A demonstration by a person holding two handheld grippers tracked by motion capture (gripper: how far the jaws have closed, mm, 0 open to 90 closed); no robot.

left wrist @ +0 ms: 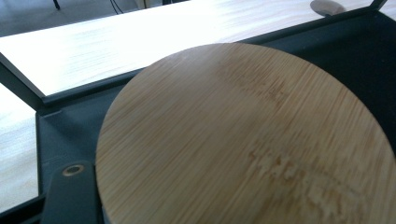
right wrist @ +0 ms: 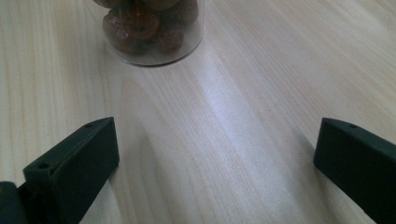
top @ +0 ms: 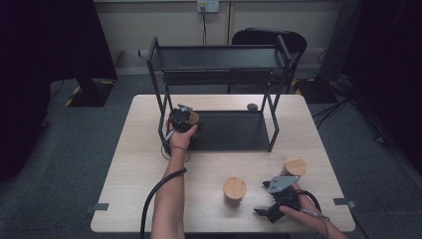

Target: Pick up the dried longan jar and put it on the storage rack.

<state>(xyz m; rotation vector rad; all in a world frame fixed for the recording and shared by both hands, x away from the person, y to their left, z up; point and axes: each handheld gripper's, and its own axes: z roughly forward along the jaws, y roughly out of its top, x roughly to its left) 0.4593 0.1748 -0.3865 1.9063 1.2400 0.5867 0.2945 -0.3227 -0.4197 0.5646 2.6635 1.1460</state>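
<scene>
Overall light: high view dim at the edges, corners near black; the table (top: 149, 149) evenly lit from above.
Shadows: soft and short under the wooden-lidded jars (top: 234, 190); the rack (top: 219, 79) darkens its lower shelf.
Glare: left gripper view, the tabletop (left wrist: 116, 37) is washed out to white behind the bamboo lid (left wrist: 243, 140); right gripper view, a pale sheen streak on the wood (right wrist: 219, 107).
Focus: the lid is soft and slightly blurred; the glass jar (right wrist: 149, 32) is soft.
Sharpness: high view low in detail, grainy.

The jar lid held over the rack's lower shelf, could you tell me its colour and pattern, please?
Light tan bamboo with fine straight grain; the lid shows best in the left gripper view.
</scene>
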